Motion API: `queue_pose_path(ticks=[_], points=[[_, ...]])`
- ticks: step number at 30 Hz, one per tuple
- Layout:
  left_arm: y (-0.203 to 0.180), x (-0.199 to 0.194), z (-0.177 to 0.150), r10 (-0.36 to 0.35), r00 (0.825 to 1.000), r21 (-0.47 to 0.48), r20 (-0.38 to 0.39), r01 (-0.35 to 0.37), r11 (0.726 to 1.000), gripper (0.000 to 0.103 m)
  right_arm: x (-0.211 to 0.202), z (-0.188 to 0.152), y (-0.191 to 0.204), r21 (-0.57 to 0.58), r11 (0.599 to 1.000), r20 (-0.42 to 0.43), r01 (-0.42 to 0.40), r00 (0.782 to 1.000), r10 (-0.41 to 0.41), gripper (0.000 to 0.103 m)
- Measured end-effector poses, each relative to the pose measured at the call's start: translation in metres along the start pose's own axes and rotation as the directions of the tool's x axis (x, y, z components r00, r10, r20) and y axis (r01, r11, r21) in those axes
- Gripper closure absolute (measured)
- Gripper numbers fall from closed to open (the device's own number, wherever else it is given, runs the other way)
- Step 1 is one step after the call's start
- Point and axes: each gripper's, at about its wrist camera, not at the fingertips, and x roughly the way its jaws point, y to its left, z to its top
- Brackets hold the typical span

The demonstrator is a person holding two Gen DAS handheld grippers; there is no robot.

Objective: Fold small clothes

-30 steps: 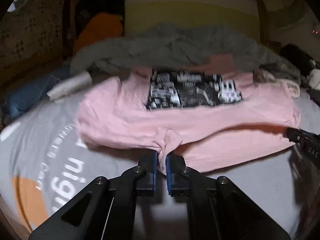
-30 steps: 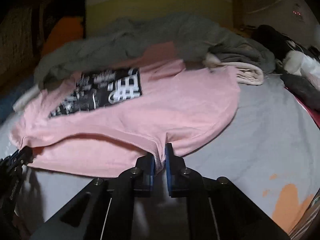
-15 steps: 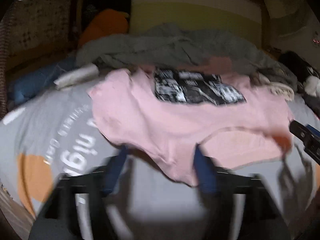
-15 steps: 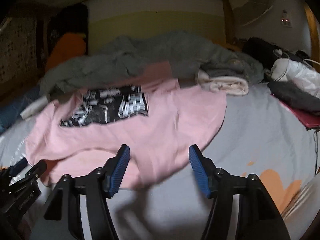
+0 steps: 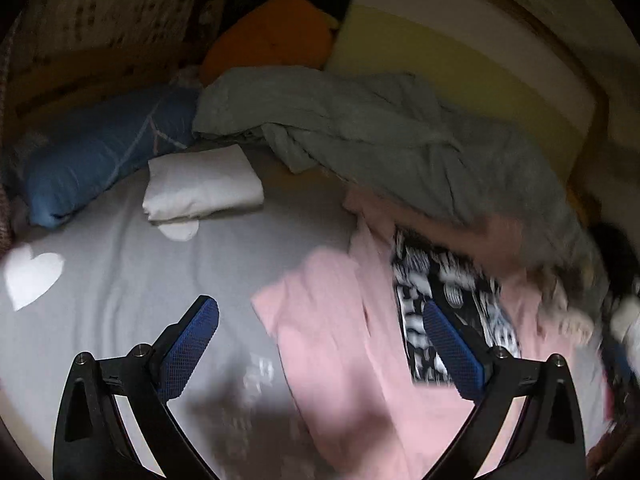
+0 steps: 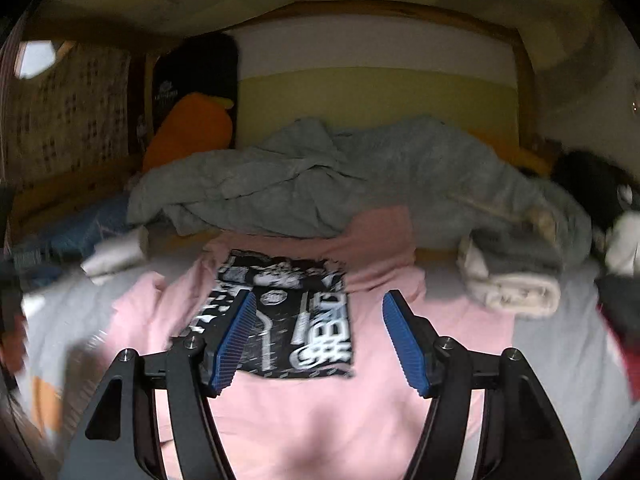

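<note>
A pink T-shirt (image 6: 312, 412) with a black-and-white print (image 6: 288, 320) lies spread on the grey bed sheet (image 5: 120, 272). In the left wrist view the shirt (image 5: 340, 340) lies right of centre, its left edge between the fingers. My left gripper (image 5: 320, 352) is open and empty above the sheet and the shirt's left side. My right gripper (image 6: 318, 340) is open and empty, hovering over the print. Both views are motion-blurred.
A rumpled grey blanket (image 6: 340, 184) lies behind the shirt. A folded white cloth (image 5: 200, 184) and a blue pillow (image 5: 100, 152) sit at the left. Rolled cream and grey clothes (image 6: 516, 276) lie at the right. An orange cushion (image 5: 272, 36) leans against the headboard.
Both grippers let go of the shirt's hem and opened wide. The shirt dropped flat on the bed. The left gripper swung left; the right moved forward over the print.
</note>
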Motion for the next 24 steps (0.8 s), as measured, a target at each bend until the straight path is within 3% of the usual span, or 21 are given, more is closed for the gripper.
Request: queue_pose_path(ticks=[2, 3, 4, 5, 8, 9, 13, 15, 16, 18, 19, 22, 24], points=[[0.020, 0.028, 0.016, -0.009, 0.999, -0.056, -0.052, 0.006, 0.998, 0.019, 0.011, 0.010, -0.013, -0.016, 1.000, -0.017, 0.023, 1.000, -0.023, 0.036], [0.031, 0.047, 0.021, 0.000, 0.993, -0.102, -0.118, -0.013, 0.995, 0.025, 0.017, 0.014, -0.021, -0.012, 0.999, -0.032, 0.031, 0.999, -0.032, 0.035], [0.041, 0.064, 0.023, 0.043, 0.981, -0.146, -0.188, -0.072, 0.987, 0.043, 0.030, 0.019, -0.031, -0.003, 0.999, -0.068, 0.036, 0.997, -0.036, 0.034], [0.050, 0.079, 0.024, 0.068, 0.969, -0.195, -0.238, -0.116, 0.974, 0.054, 0.038, 0.022, -0.039, 0.005, 0.999, -0.093, 0.034, 0.995, -0.033, 0.034], [0.069, 0.117, 0.014, -0.043, 0.939, -0.329, -0.341, -0.076, 0.941, 0.054, 0.066, 0.025, -0.064, 0.026, 0.999, -0.161, 0.035, 0.986, -0.030, 0.034], [0.070, 0.129, 0.010, -0.051, 0.924, -0.334, -0.379, -0.085, 0.939, 0.054, 0.073, 0.024, -0.069, 0.027, 0.999, -0.173, 0.045, 0.984, -0.040, 0.034], [0.074, 0.152, -0.008, -0.065, 0.896, -0.354, -0.440, -0.107, 0.929, 0.054, 0.099, 0.016, -0.088, 0.062, 0.996, -0.219, 0.069, 0.974, -0.054, 0.034], [0.076, 0.153, -0.007, -0.065, 0.906, -0.357, -0.418, -0.098, 0.929, 0.078, 0.110, 0.007, -0.094, 0.113, 0.992, -0.284, 0.051, 0.959, -0.017, 0.034], [0.079, 0.152, -0.007, -0.085, 0.908, -0.374, -0.410, -0.083, 0.924, 0.101, 0.112, 0.003, -0.096, 0.133, 0.991, -0.306, 0.027, 0.952, 0.015, 0.034], [0.088, 0.141, -0.008, -0.106, 0.926, -0.457, -0.363, -0.078, 0.886, 0.102, 0.114, -0.002, -0.097, 0.150, 0.989, -0.328, 0.015, 0.944, 0.036, 0.034], [0.095, 0.137, -0.004, -0.083, 0.937, -0.462, -0.339, -0.088, 0.883, 0.102, 0.115, -0.004, -0.097, 0.150, 0.989, -0.338, 0.016, 0.940, 0.035, 0.034], [0.094, 0.108, 0.008, 0.043, 0.966, -0.399, -0.257, -0.147, 0.905, 0.102, 0.113, -0.007, -0.095, 0.138, 0.990, -0.348, 0.028, 0.937, 0.022, 0.034], [0.094, 0.094, 0.011, 0.108, 0.967, -0.368, -0.231, -0.190, 0.910, 0.102, 0.110, -0.009, -0.097, 0.139, 0.990, -0.348, 0.033, 0.937, 0.018, 0.034]])
